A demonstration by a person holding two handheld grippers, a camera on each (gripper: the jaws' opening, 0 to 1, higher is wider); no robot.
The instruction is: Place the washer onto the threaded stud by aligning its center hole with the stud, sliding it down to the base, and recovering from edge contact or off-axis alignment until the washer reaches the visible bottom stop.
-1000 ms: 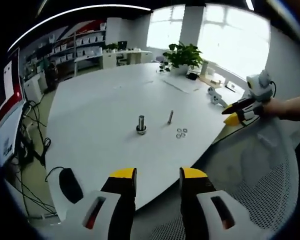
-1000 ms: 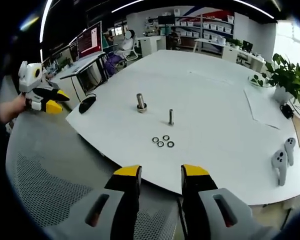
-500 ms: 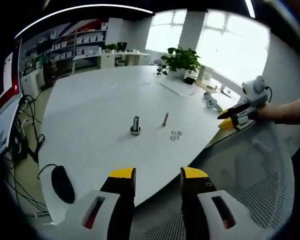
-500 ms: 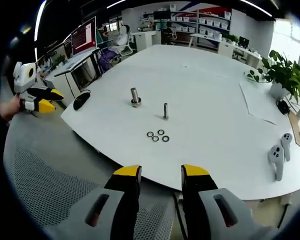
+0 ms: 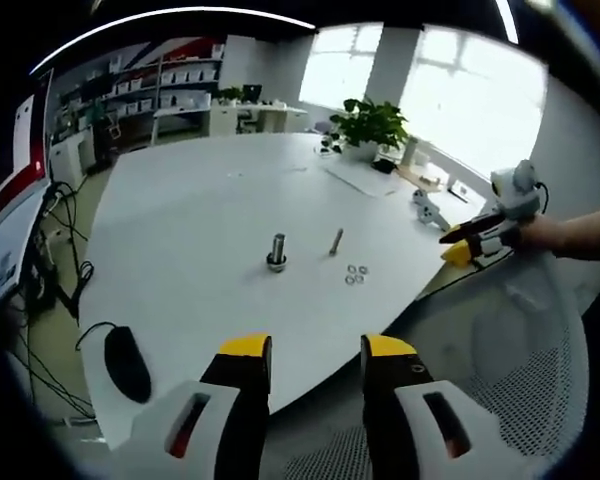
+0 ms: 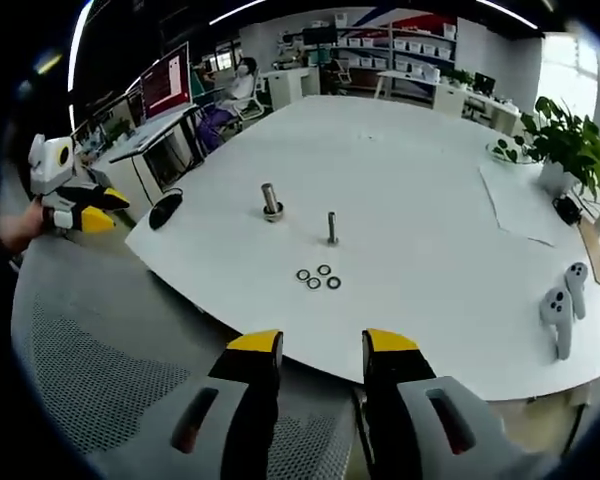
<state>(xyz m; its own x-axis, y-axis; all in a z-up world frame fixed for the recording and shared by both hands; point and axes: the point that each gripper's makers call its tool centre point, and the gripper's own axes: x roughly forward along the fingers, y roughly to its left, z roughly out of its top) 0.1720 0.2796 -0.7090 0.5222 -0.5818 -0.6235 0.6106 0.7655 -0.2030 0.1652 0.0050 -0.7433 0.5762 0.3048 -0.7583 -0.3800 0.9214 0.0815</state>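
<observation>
One threaded stud (image 6: pixel 332 227) stands seemingly upright.

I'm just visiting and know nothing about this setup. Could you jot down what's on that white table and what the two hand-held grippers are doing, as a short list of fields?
table: white table, rounded edge
studs: thicker stud on a wider base, thinner stud beside it, both upright
washers: four loose washers clustered flat on the table near the thinner stud
other items: black mouse, two white controllers, potted plant
left gripper: open, empty, short of the table edge
right gripper: open, empty, short of the table edge
progress: no washer picked up yet
</observation>
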